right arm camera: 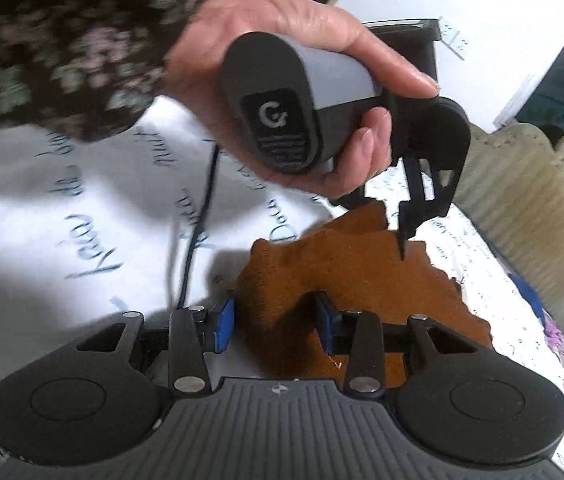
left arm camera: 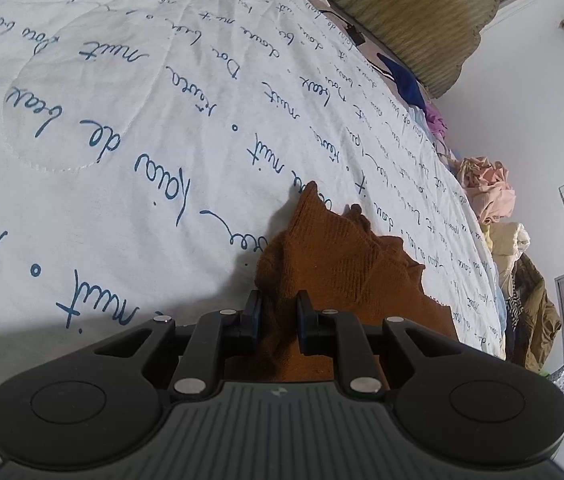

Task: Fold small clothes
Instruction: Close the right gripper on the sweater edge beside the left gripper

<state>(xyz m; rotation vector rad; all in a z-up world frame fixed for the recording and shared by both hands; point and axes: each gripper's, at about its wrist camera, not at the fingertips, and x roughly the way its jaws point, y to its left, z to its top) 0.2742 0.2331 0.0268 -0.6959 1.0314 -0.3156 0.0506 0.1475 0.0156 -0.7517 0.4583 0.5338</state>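
One white quilt (left arm camera: 162, 120) with blue script covers the bed, and one brown knit garment (left arm camera: 346, 256) lies on it. The left tool (left arm camera: 279, 312) pinches its fabric; the right tool (right arm camera: 276, 322) stands open around an edge. The fold seems begun; next, the right must close.
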